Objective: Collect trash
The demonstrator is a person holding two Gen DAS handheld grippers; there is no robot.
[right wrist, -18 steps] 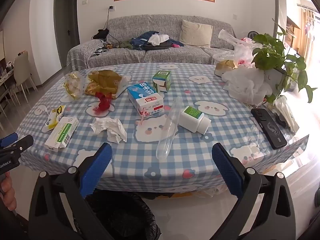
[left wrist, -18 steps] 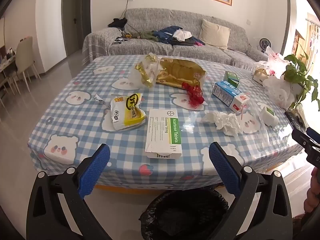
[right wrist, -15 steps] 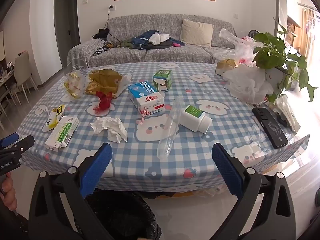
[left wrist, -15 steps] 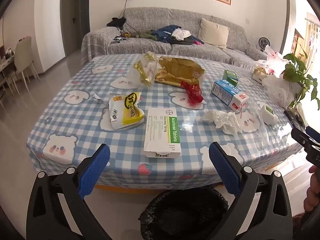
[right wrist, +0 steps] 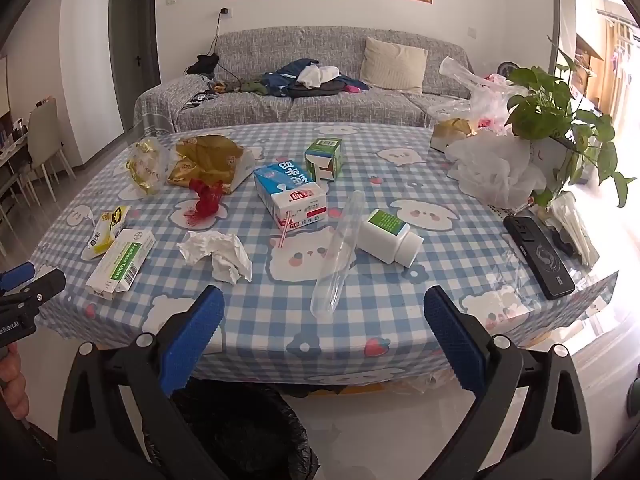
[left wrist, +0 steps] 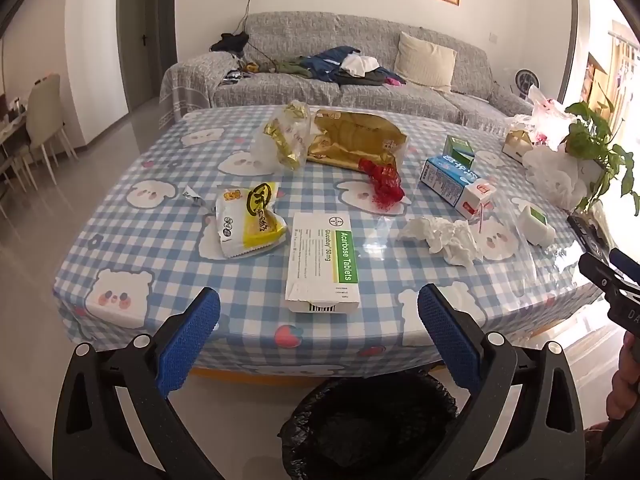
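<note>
Trash lies scattered on a blue checked tablecloth (left wrist: 168,248). A white tablet box (left wrist: 323,256) sits just beyond my left gripper (left wrist: 318,322), which is open and empty. Near it are a yellow snack wrapper (left wrist: 250,218), a crumpled tissue (left wrist: 444,236), red netting (left wrist: 384,182) and a gold bag (left wrist: 352,142). My right gripper (right wrist: 324,320) is open and empty before a clear plastic tube (right wrist: 338,252), a white pill bottle (right wrist: 390,236) and a milk carton (right wrist: 290,194). A bin with a black liner (left wrist: 368,428) stands below the table's near edge.
A black phone (right wrist: 538,256), white plastic bags (right wrist: 496,168) and a potted plant (right wrist: 556,120) occupy the table's right side. A small green carton (right wrist: 325,159) stands behind the milk carton. A grey sofa (right wrist: 320,80) lies beyond the table, chairs at the far left.
Both views have edged slightly closer to the table. Nothing on the table has moved, and both grippers stay open.
</note>
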